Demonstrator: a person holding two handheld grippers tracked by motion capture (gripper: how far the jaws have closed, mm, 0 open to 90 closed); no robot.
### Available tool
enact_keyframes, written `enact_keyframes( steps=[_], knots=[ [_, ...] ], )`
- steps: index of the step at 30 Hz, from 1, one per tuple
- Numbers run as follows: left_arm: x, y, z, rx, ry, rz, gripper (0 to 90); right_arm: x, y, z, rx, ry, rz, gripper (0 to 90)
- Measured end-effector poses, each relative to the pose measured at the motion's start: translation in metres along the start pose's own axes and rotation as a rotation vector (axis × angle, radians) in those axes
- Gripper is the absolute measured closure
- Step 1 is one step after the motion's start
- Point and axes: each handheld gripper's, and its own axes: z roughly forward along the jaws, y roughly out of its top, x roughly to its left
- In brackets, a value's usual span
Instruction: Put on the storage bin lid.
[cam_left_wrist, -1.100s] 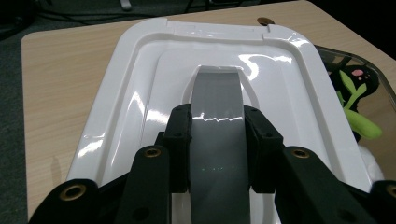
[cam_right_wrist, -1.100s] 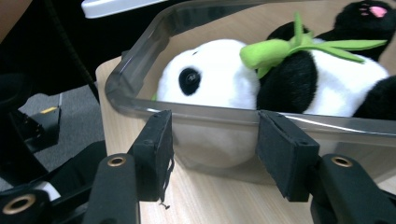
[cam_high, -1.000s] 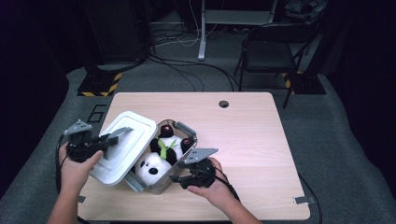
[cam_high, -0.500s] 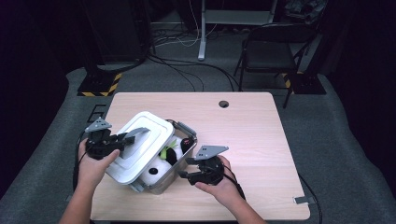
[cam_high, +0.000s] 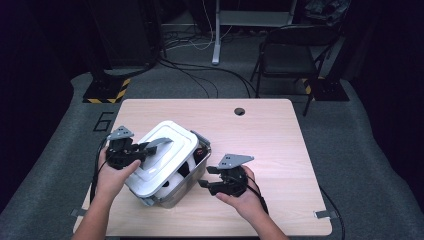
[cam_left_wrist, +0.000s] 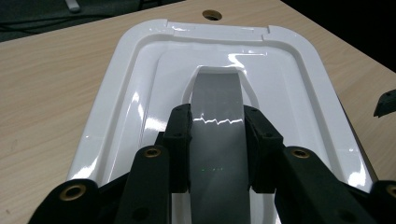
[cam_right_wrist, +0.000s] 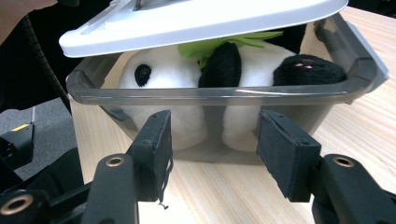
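Lid (cam_high: 162, 152) now over box, hand-held gripper (cam_left_wrist: 217, 140)-clamped.

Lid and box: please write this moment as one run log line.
left gripper: shut on lid handle | lid: tilted over box, not seated | panda toy: inside box | right gripper: open, facing box

left gripper (cam_high: 150, 146) clamped shut — right gripper (cam_high: 209, 177) parted.

Dim room, one lit wooden surface (cam_high: 280, 150)

Grey carpet (cam_high: 360, 150) lies underneath; a black folding chair (cam_high: 287, 52), loose cables (cam_high: 200, 75) and a hazard-striped base (cam_high: 102, 92) stand behind in shadow.
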Motion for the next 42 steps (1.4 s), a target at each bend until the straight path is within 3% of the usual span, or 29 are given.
enact_keyframes(
  steps=[12,20,33,36,42],
  knots=[
    [-0.013,0.008,0.016,0.020,-0.025,0.031,66.6,-0.007,-0.004,-0.014,-0.019,-0.039,0.023,44.4],
    [-0.020,0.010,0.021,0.032,-0.007,0.031,66.6,-0.010,-0.005,-0.018,-0.026,-0.053,0.032,44.4],
    [-0.032,0.006,0.026,0.060,-0.001,0.052,66.6,-0.011,-0.005,-0.020,-0.036,-0.055,0.032,44.5],
    [-0.036,0.006,0.028,0.052,0.017,0.056,66.5,-0.011,-0.005,-0.020,-0.034,-0.056,0.037,44.5],
    [-0.035,0.000,0.025,0.040,0.007,0.054,66.3,-0.012,-0.005,-0.020,-0.039,-0.058,0.028,44.6]
  ],
)
